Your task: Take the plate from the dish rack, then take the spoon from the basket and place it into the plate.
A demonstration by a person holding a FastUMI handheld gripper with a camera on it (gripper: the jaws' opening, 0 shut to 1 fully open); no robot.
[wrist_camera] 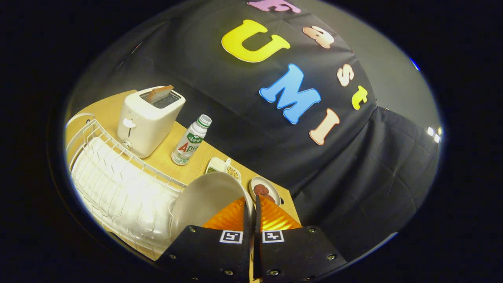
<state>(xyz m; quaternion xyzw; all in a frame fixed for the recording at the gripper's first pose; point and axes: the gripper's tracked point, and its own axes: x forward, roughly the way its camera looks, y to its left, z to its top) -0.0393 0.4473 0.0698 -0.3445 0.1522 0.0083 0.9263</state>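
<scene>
We look out over a light wooden table (167, 155) that runs along the booth's black cloth wall (243, 129), with a strip of plain grey wall (393, 78) above and beside the cloth. The whole scene leans, so the tabletop slopes across our view. A white wire dish rack (118, 184) sits on the near part of the table, its ribbed white tray showing through the wires. Behind the rack stands a cream toaster (147, 120) with a slice of bread (160, 93) poking out of its slot. Just beside the toaster a small white bottle (191, 140) with a green and red label stands upright. Further along the table we see a small white divided dish (223, 168) with green and yellowish bits in it, and next to it a small round saucer (265, 189) holding something dark red. The gripper (251, 212) is tilted with the view, its black body with two square markers low before us and its orange fingers (232, 218) reaching forward. The fingers are drawn close together, and the rim of the grey plate (204, 198) sits clamped between them, both pads pressing on its edge. The plate stands on edge, tipped up, its hollow face turned towards the rack, at the rack's end and in front of the divided dish.
</scene>
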